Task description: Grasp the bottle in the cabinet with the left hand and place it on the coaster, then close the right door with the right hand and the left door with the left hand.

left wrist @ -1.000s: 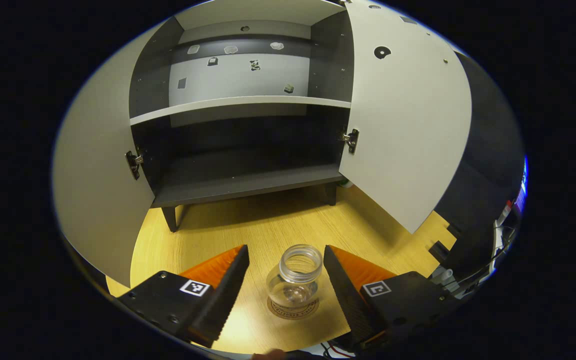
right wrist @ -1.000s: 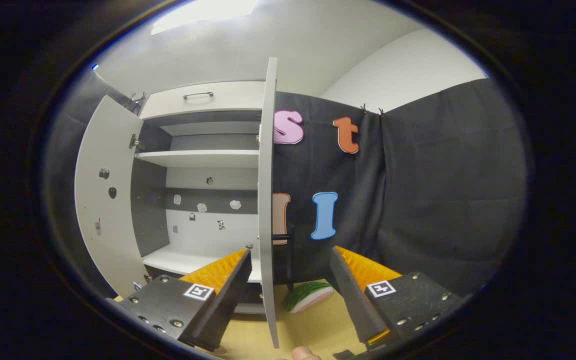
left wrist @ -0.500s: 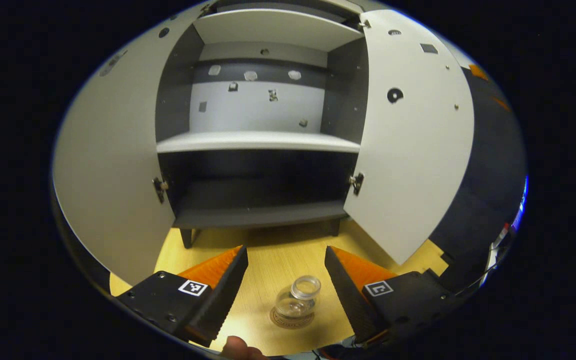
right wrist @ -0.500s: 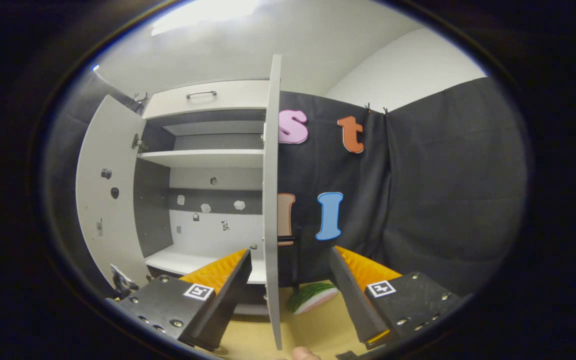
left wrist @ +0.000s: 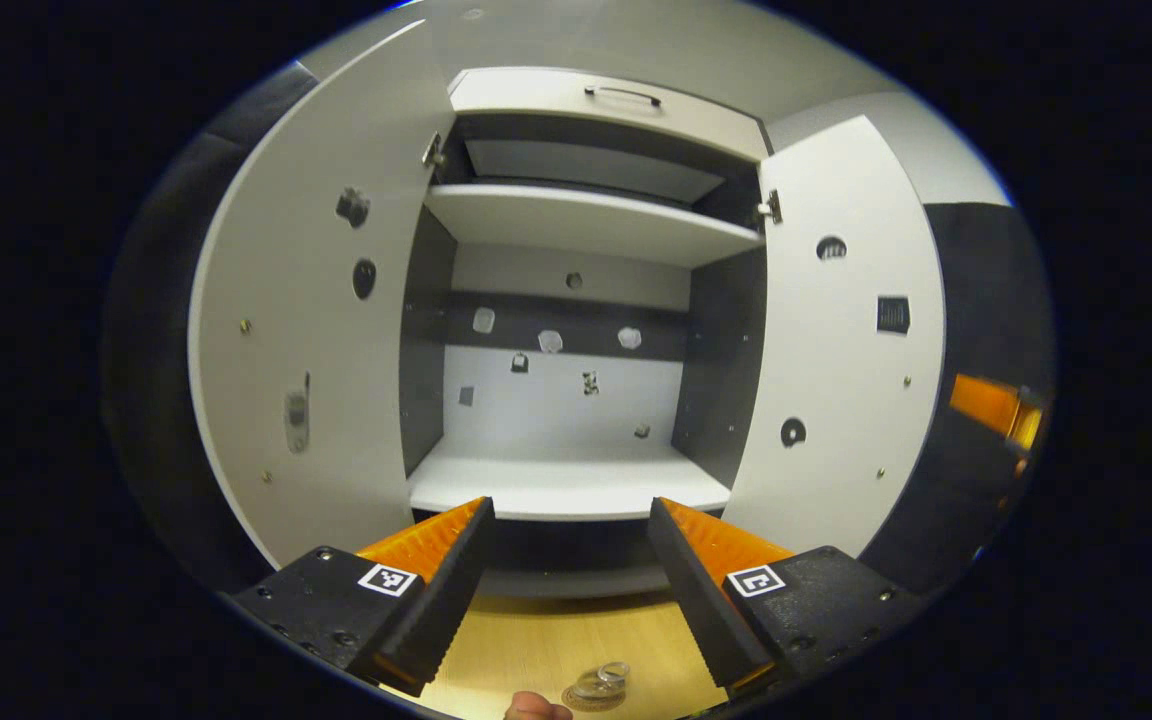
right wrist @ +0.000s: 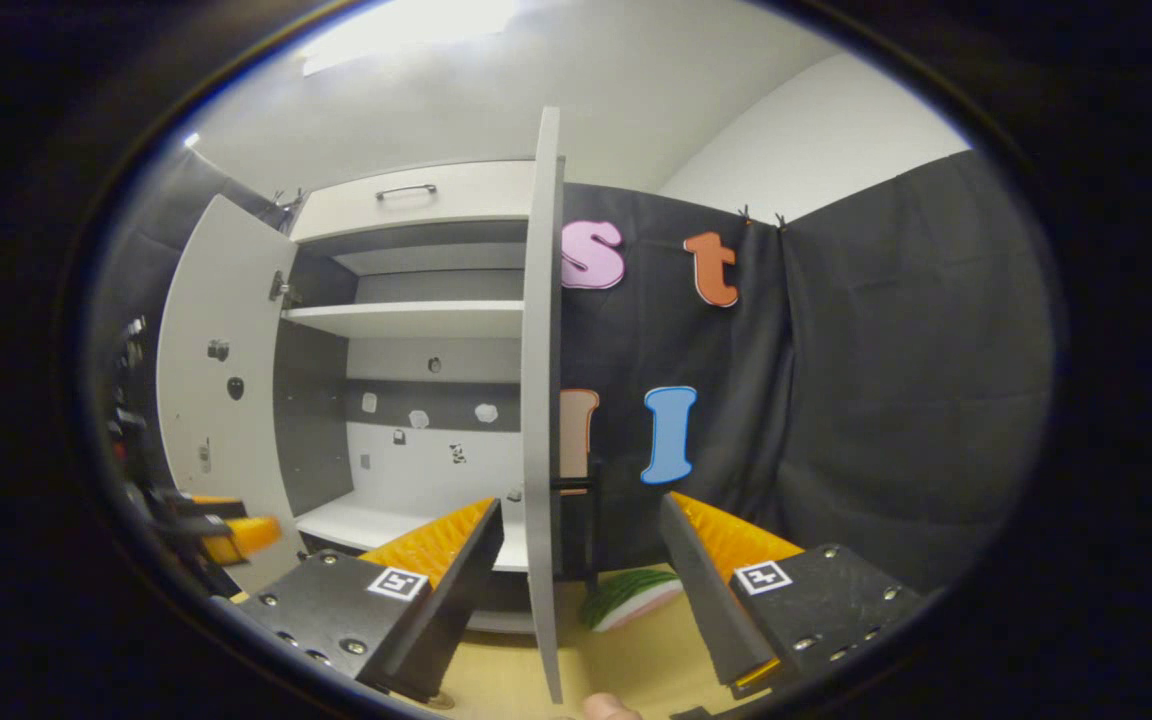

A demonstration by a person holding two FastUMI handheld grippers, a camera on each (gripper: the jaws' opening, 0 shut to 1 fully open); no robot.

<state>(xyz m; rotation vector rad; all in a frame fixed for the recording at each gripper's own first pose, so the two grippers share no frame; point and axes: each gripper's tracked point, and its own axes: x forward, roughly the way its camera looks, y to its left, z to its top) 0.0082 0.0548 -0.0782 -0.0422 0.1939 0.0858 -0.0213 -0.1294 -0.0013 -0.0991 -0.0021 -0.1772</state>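
Observation:
In the left gripper view the clear glass bottle [left wrist: 604, 681] stands on the round coaster [left wrist: 588, 698] on the wooden table, low between and below my fingers. My left gripper [left wrist: 569, 600] is open, empty and raised well above the bottle, facing the open cabinet [left wrist: 566, 490]. Its left door [left wrist: 316, 350] and right door [left wrist: 836, 350] both stand wide open. In the right gripper view my right gripper [right wrist: 576, 610] is open, and the right door's edge [right wrist: 541, 400] runs upright between its fingers without contact I can see. The left gripper's orange finger [right wrist: 236, 535] shows at the left.
A watermelon-slice toy [right wrist: 631, 598] lies on the wooden table [right wrist: 636, 660] just right of the right door. The cabinet has white shelves [left wrist: 586, 220] and a drawer with a handle [left wrist: 621, 95] on top. A fingertip [left wrist: 536, 708] shows at the bottom edge.
My left gripper has risen and pulled back from the bottle, which stays on the coaster; the view now takes in the whole cabinet. The right gripper has barely moved, and the left one has entered its view.

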